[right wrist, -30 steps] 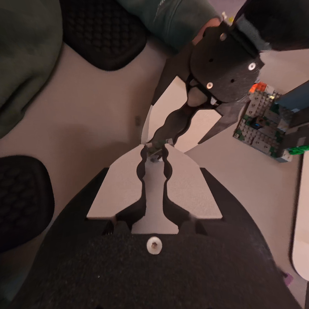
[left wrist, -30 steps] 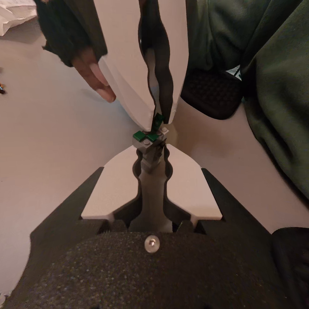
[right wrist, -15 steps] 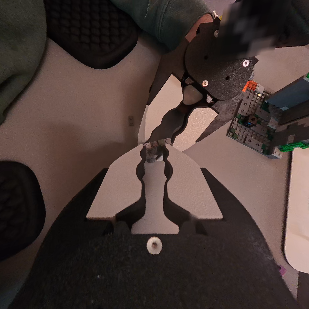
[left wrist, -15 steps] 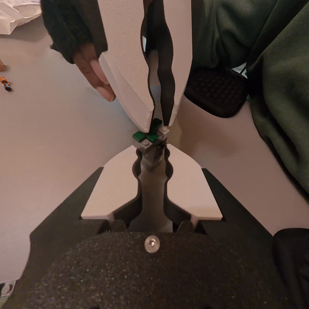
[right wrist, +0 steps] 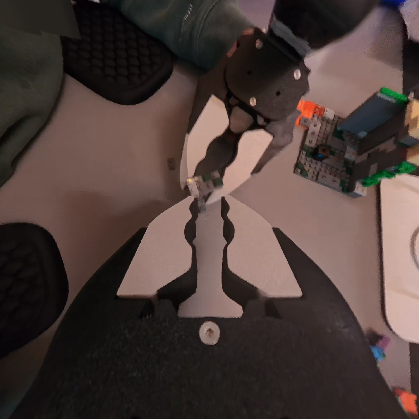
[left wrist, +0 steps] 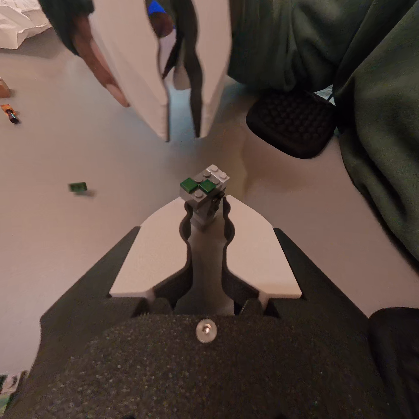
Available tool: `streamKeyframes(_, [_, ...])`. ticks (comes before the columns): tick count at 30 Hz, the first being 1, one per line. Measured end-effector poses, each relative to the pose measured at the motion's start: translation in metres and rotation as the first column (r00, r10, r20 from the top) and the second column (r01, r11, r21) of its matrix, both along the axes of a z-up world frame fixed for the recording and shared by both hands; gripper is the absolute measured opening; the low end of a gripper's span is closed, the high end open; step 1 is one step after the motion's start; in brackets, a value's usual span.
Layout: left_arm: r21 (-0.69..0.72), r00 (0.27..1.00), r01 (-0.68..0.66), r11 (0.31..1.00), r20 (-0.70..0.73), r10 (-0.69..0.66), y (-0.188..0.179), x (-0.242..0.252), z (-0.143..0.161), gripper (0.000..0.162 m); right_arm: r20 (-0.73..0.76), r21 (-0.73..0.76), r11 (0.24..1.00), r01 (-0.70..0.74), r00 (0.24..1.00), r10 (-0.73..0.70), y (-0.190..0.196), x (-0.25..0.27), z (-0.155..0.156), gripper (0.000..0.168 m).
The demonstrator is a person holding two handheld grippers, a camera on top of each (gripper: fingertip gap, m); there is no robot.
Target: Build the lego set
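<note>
Left tongs (left wrist: 205, 199) clamped on a small grey lego stack (left wrist: 204, 188), gripped by its lower part; studded top with two green tiles (left wrist: 199, 184) sticks out past the tips. Right tongs (left wrist: 182, 138) sit apart from the stack, beyond its top, tips spread with nothing between them. In right wrist view the stack (right wrist: 205, 184) is just ahead of the right tongs (right wrist: 207, 199), no contact. A loose green plate (left wrist: 78, 187) lies on the bench (left wrist: 68, 226), left of the stack, well clear. Partial lego build (right wrist: 335, 156) on the bench off to the right. Frames blurred.
</note>
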State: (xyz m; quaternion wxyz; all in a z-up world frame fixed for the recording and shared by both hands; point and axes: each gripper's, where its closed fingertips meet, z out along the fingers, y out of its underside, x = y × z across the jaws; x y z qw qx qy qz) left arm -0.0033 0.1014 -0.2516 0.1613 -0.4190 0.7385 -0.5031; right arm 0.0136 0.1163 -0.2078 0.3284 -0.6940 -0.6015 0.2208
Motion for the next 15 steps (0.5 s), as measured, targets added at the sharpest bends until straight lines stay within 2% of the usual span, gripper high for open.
streamKeyframes(4, [0.018, 1.0, -0.008, 1.0, -0.004, 0.009, 0.001, -0.002, -0.002, 0.027, 0.075, -0.033, 0.992, 0.122, 0.99, -0.119, 0.018, 0.03, -0.036, 0.023])
streamKeyframes(7, [0.025, 1.0, -0.014, 1.0, -0.006, 0.015, 0.001, -0.002, -0.003, 0.028, 0.12, 0.008, 0.963, 0.268, 0.956, -0.267, 0.047, 0.055, -0.058, 0.026])
streamKeyframes(10, [0.025, 1.0, -0.014, 1.0, -0.007, 0.014, 0.001, -0.002, -0.003, 0.029, 0.119, 0.043, 0.933, 0.356, 0.926, -0.359, 0.067, 0.076, -0.063, 0.031])
streamKeyframes(15, [0.017, 1.0, -0.02, 1.0, -0.009, 0.02, 0.002, -0.002, -0.002, 0.029, 0.109, 0.032, 0.92, 0.391, 0.914, -0.392, 0.08, 0.085, -0.07, 0.028])
